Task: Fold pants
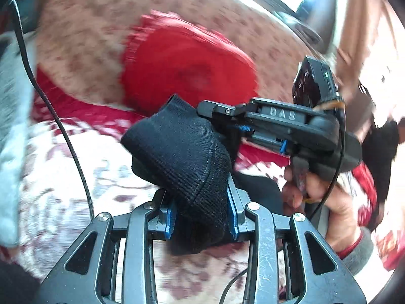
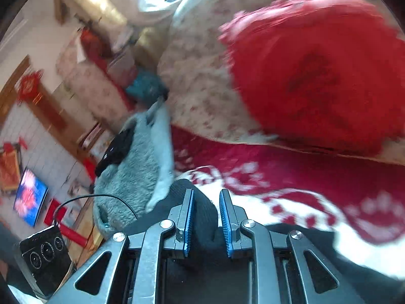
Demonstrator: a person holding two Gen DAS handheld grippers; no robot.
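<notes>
- Left wrist view, far left edge: grey fleece item (image 1: pixel 11 131), blurred; thin black cable (image 1: pixel 63 131) runs down across it toward bottom centre.
- Upper centre: red cushion (image 1: pixel 187 68) on a beige flowered sofa back (image 1: pixel 83 38); red-and-white patterned cover (image 1: pixel 63 167) fills mid and lower frame.
- Centre: pants (image 1: pixel 184 147), black knit, bunched in a lump, no clear long axis; the lump rises from bottom centre toward upper left of centre, with more black cloth hanging below the fingers.
- Left gripper (image 1: pixel 202 217) at bottom centre: fingers pinching the pants, blue pads pressed on both sides of the bunch.
- Right of centre, this view only: right gripper (image 1: pixel 215 116) seen side-on, pointing left, tip against the right side of the pants; whether its fingers grip cannot be told here. Person's hand (image 1: pixel 326 197) on its handle, lower right.
- Right wrist view, left edge, this view only: room with a TV screen (image 2: pixel 30 200); the other gripper's camera block (image 2: pixel 45 255) lower left.
- Left of centre: grey fleece item (image 2: pixel 131 172) with a black object lying on it.
- Bottom centre: right gripper (image 2: pixel 206 223), fingers closed partway on a fold of pants (image 2: pixel 202 215); cloth fills the gap between the blue pads and spreads lower right.
- Upper right: red cushion (image 2: pixel 316 71), motion-blurred.
</notes>
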